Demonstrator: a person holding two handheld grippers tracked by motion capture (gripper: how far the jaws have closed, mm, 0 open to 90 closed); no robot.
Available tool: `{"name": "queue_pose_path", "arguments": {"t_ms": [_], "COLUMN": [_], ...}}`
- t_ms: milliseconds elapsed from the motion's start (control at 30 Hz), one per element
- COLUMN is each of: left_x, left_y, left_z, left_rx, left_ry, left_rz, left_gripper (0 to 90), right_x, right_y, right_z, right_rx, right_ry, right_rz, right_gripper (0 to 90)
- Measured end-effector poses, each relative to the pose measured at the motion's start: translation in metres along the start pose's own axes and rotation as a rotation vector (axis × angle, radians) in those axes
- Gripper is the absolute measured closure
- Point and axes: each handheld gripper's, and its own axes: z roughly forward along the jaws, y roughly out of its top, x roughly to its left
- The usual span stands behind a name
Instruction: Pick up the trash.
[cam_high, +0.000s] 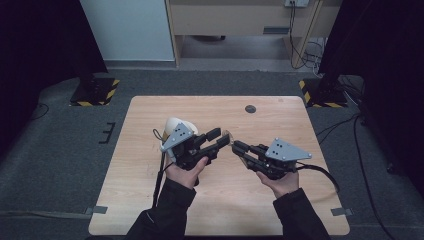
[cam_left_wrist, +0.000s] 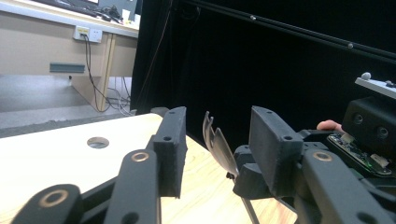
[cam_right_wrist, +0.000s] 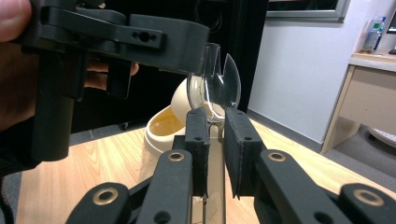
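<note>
Handover status, judged: roughly midway. R gripper has the clear plastic spork clamped by its handle; L gripper is brought up around the spork head but no grip made yet. Left to do, by my reading: L closes on head, R lets go, spork goes wherever it's meant to go (maybe the cream container, can't confirm).

High view: L gripper (cam_high: 218, 139) at table centre, jaws pointing to approx 2 o'clock. R gripper (cam_high: 240, 148) just beside it at its 4 o'clock, jaws pointing to approx 10 o'clock, tips nearly meeting. Spork (cam_high: 228, 136) is a faint pale sliver betw. the two sets of tips; detail too small. Cream container (cam_high: 171, 126) sits at 10 o'clock of L gripper, partly under its grey plate. Wooden table (cam_high: 280, 210) otherwise bare nr the hands.

L gripper view: own jaws stand at medium gap, not touching anything. Spork (cam_left_wrist: 218, 145) upright betw. them, tines at 12 o'clock, nearer the R-hand jaw, daylight on both sides. R gripper (cam_left_wrist: 243, 176) comes in from 4 o'clock, holding spork from below.

R gripper view: own jaws narrow, pressed on spork handle; spork head (cam_right_wrist: 215, 88) stands at 12 o'clock above tips. L gripper's jaw (cam_right_wrist: 154, 35) passes just in front of the head at 11 o'clock. Cream container (cam_right_wrist: 163, 123) behind, lying tilted w/ opening toward camera.
</note>
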Motion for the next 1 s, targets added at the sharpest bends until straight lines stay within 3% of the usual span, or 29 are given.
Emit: {"name": "queue_pose_path", "arguments": {"t_ms": [200, 600, 767, 1000], "left_x": [-0.002, 0.000, 0.002, 0.011], "left_y": [-0.002, -0.001, 0.001, 0.006], "left_z": [0.004, 0.001, 0.000, -0.018], "left_rx": [0.012, 0.012, 0.013, -0.002], "left_ry": [-0.005, 0.003, -0.010, 0.020], "left_rz": [0.001, 0.019, 0.013, 0.040], "left_gripper": [67.1, 83.2, 83.7, 83.6], "right_x": [0.005, 0.006, 0.006, -0.003], "right_y": [0.003, 0.001, 0.001, 0.004], "right_z": [0.003, 0.005, 0.005, -0.004], "right_rx": [-0.001, -0.009, -0.017, -0.061], "right_ry": [0.006, 0.005, 0.007, -0.010], "right_rz": [-0.029, -0.014, -0.008, 0.055], "right_gripper": [80.4, 79.9, 77.8, 66.4]}}
